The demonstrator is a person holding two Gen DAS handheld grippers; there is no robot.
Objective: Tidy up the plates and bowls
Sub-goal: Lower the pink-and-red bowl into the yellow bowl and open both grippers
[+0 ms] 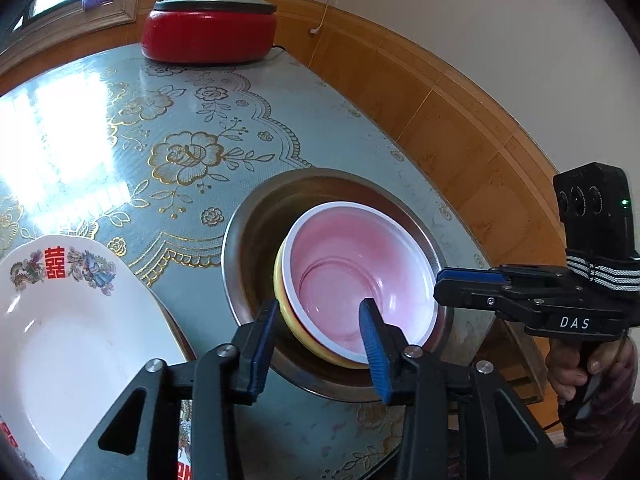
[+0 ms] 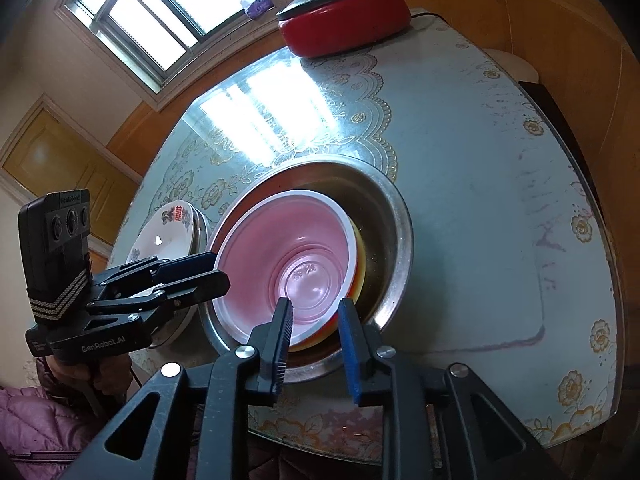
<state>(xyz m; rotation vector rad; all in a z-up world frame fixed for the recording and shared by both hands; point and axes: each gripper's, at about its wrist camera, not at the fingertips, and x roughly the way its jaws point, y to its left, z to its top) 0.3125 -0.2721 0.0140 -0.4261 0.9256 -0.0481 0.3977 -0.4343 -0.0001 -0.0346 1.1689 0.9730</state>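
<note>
A pink bowl (image 1: 352, 264) with a white rim sits nested in a yellow bowl (image 1: 296, 328), both inside a steel basin (image 1: 256, 216). My left gripper (image 1: 318, 308) is open and straddles the near rim of the two bowls, one finger outside and one inside, pads clear of the rim. From the other side my right gripper (image 2: 315, 304) straddles the rim of the pink bowl (image 2: 280, 240) and yellow bowl (image 2: 362, 272) the same way, open with a gap around the rim. A white plate (image 1: 72, 320) with a red character and dragon print lies left of the basin.
A red electric pot (image 1: 208, 36) with a grey lid stands at the table's far edge by the wooden wall panel. The flower-patterned glass tabletop (image 1: 160, 120) stretches between it and the basin (image 2: 392, 216). The white plate (image 2: 160, 236) rests on other dishes.
</note>
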